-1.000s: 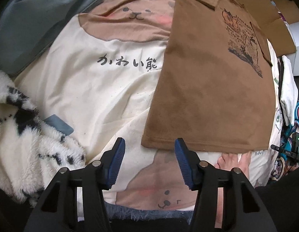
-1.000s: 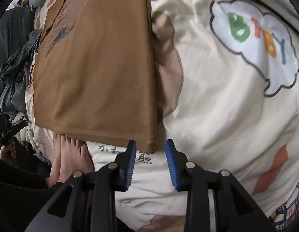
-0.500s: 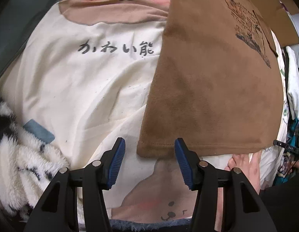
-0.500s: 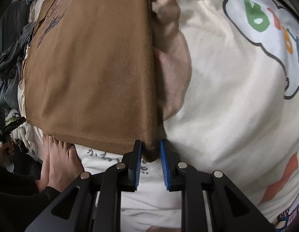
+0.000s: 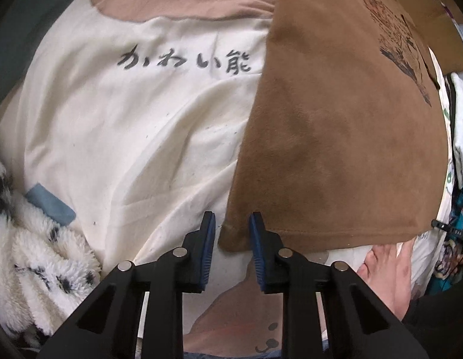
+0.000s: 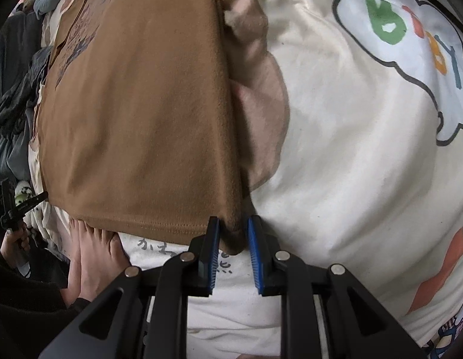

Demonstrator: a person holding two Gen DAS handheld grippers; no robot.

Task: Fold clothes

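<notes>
Left wrist view showed the left gripper [image 5: 231,251] just closing its jaws around the brown shirt [image 5: 336,137] corner at 6 o'clock; the right gripper [image 6: 233,248] pinched the opposite corner. Both should lift evenly together.

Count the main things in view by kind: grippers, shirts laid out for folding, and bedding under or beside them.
Grippers: 2, the left gripper and the right gripper; the jaws of both have just been closing, with a shirt corner between each pair.
brown shirt: 1
cream bear-print cover: 1
fluffy spotted blanket: 1
Total: 5
</notes>
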